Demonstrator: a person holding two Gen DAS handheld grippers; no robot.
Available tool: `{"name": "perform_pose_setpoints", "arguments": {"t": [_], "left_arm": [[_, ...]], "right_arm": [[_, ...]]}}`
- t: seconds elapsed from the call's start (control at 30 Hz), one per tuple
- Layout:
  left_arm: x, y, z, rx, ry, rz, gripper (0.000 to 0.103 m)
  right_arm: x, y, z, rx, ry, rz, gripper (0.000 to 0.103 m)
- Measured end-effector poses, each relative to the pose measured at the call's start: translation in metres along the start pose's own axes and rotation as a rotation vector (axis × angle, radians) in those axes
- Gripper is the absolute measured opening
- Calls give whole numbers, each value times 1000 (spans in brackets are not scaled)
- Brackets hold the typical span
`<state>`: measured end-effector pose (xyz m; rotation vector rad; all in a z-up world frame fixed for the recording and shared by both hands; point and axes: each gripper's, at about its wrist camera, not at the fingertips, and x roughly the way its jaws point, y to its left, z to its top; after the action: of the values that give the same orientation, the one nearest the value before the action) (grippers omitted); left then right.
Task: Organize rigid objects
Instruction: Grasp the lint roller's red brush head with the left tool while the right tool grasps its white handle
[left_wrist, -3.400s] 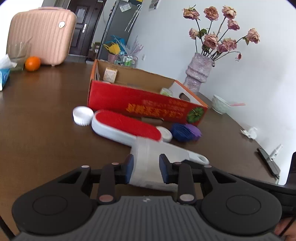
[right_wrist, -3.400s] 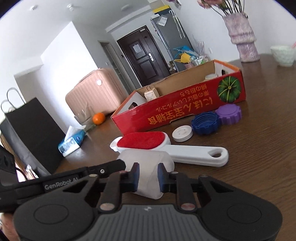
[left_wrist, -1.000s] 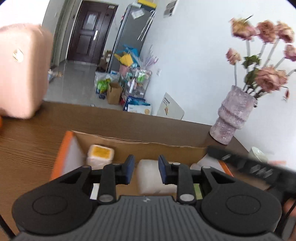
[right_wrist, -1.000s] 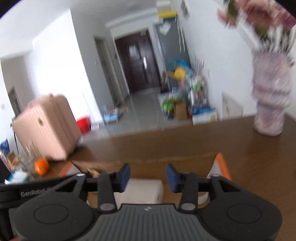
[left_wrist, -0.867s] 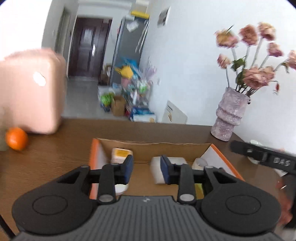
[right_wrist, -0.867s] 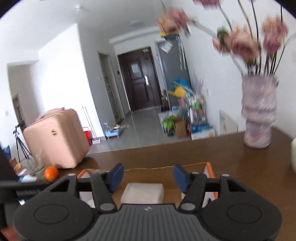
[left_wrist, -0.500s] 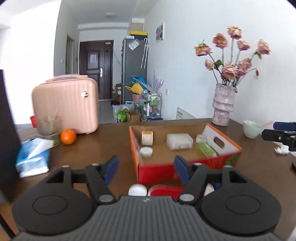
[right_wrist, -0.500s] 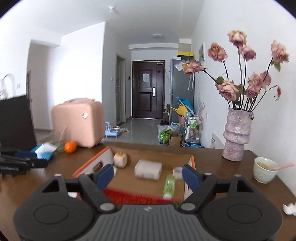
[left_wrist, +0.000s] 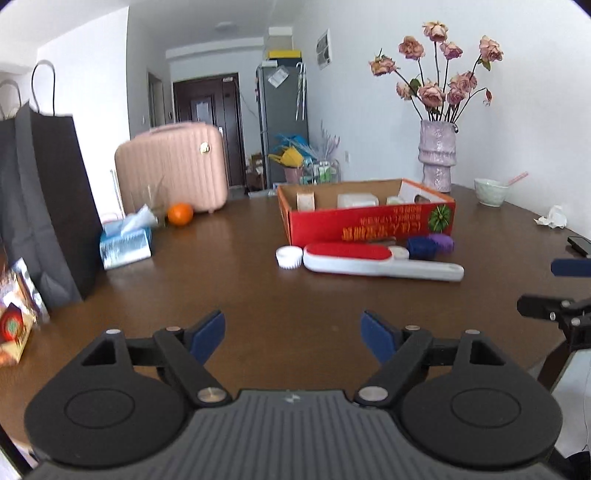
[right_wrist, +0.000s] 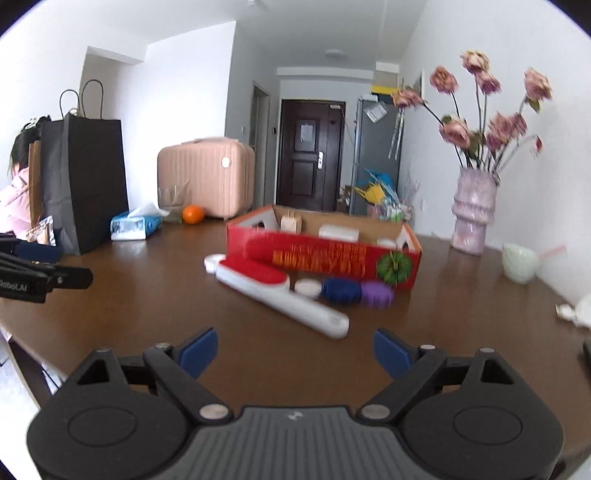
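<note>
A red cardboard box (left_wrist: 369, 223) (right_wrist: 325, 254) stands on the brown table and holds a white rectangular container (left_wrist: 357, 200) (right_wrist: 338, 232) and a few small items. In front of it lie a white lint brush with a red pad (left_wrist: 380, 260) (right_wrist: 280, 291), a ribbed white cap (left_wrist: 289, 256), a small white lid (right_wrist: 307, 287), a blue cap (left_wrist: 421, 246) (right_wrist: 340, 291) and a purple cap (left_wrist: 441, 242) (right_wrist: 376, 294). My left gripper (left_wrist: 293, 338) and right gripper (right_wrist: 294, 352) are both open and empty, well back from the box.
A black paper bag (left_wrist: 44, 206), a tissue pack (left_wrist: 125, 245), an orange (left_wrist: 180, 213) and a pink suitcase (left_wrist: 173, 168) are at the left. A vase of dried roses (left_wrist: 437, 158), a bowl (left_wrist: 489, 191), crumpled paper (left_wrist: 552, 218) and a phone (left_wrist: 579, 245) are at the right.
Both grippers carried the white container into the box and let it go. They then opened wide and pulled back and down from the box to the near table edge.
</note>
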<state>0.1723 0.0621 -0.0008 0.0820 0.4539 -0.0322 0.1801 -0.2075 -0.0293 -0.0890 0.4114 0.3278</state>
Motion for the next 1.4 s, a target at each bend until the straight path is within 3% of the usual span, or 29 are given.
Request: {"name": "perform_pose_setpoints", "arguments": {"t": [0.27,0.6,0.83,0.97,1.1,1.2,1.4], "left_arm": [[6,7,-2,-52,8,-20,82],[79,7,24,-88,71,-59,79],[154,8,55,-134,92,-110,78],[191,21,66,-253,153,-152,73],[211,19,69,-253,159,-155,68],[224,16,65,-262,199,-203,58],[239,28,56,-402,224,-311,54]], "right_arm": [[-1,-9,2,61,0,-65,89],[72,-52,10,248,120,-59,54],[136,-83,21,416,145,-48,38],[166,-81,22,344,176,-69,32],[173,-87,26,289,181,-70,32],[175,-96,29,266,187,-85,31],[185,-109,32,248,185,-94,30]]}}
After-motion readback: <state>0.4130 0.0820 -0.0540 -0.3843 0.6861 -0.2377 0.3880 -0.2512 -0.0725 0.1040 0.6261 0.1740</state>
